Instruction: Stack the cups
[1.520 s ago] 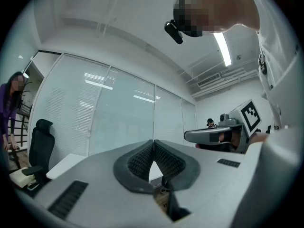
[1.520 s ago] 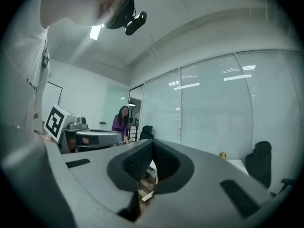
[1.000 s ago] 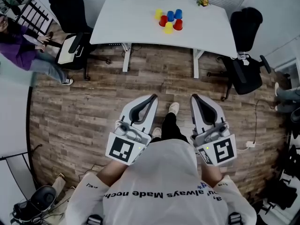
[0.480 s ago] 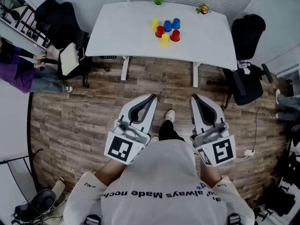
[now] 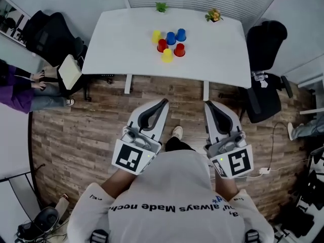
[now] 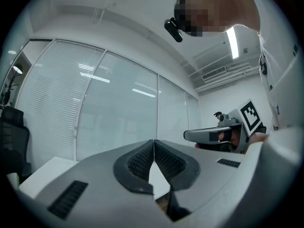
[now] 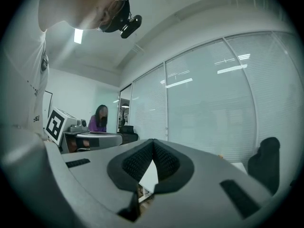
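Several small cups stand clustered on the white table far ahead: a yellow cup, two blue cups, two red cups and a second yellow cup. My left gripper and right gripper are held side by side close to my chest, well short of the table. Both are shut with nothing between the jaws. In the left gripper view the left gripper's tips meet, and in the right gripper view the right gripper's tips meet too.
Black office chairs stand at the table's left and right. Two small potted plants sit at the table's far edge. A seated person in purple is at the far left. Wood floor lies between me and the table.
The table and cups have come nearer and shifted left in the head view as I walk forward. Both grippers stay shut and held the same way.
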Demonstrator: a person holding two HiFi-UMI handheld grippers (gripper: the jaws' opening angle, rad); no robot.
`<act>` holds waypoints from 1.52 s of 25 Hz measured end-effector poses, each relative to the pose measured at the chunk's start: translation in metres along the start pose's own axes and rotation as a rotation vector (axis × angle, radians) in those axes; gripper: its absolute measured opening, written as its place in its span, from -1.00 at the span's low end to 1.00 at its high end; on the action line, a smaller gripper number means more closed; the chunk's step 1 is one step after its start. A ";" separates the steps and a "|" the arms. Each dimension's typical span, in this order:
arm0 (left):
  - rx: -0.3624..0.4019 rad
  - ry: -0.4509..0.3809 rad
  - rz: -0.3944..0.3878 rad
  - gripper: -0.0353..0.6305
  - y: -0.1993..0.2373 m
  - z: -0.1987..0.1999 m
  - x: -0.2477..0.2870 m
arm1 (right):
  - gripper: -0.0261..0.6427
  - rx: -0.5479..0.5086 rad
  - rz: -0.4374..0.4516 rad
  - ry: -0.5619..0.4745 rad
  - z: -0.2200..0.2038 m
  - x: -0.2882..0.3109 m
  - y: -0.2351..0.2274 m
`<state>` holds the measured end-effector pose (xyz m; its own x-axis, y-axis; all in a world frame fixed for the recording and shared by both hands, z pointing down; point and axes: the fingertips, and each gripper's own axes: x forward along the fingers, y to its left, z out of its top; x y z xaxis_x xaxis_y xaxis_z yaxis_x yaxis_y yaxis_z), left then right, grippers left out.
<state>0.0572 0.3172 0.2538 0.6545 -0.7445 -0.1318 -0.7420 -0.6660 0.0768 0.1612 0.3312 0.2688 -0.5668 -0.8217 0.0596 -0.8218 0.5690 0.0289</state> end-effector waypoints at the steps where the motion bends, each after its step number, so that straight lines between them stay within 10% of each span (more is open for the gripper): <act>1: 0.002 0.001 0.002 -0.83 0.001 -0.001 0.010 | -0.90 0.002 0.002 0.001 -0.001 0.003 -0.009; 20: -0.004 0.030 0.062 -0.83 0.027 -0.023 0.108 | -0.90 0.040 0.060 0.026 -0.015 0.058 -0.099; 38: -0.012 0.007 0.071 -0.83 0.186 -0.027 0.181 | -0.90 -0.024 0.104 0.056 -0.006 0.233 -0.131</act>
<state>0.0416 0.0576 0.2705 0.6011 -0.7903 -0.1187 -0.7850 -0.6118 0.0975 0.1371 0.0652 0.2851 -0.6445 -0.7552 0.1196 -0.7566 0.6525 0.0430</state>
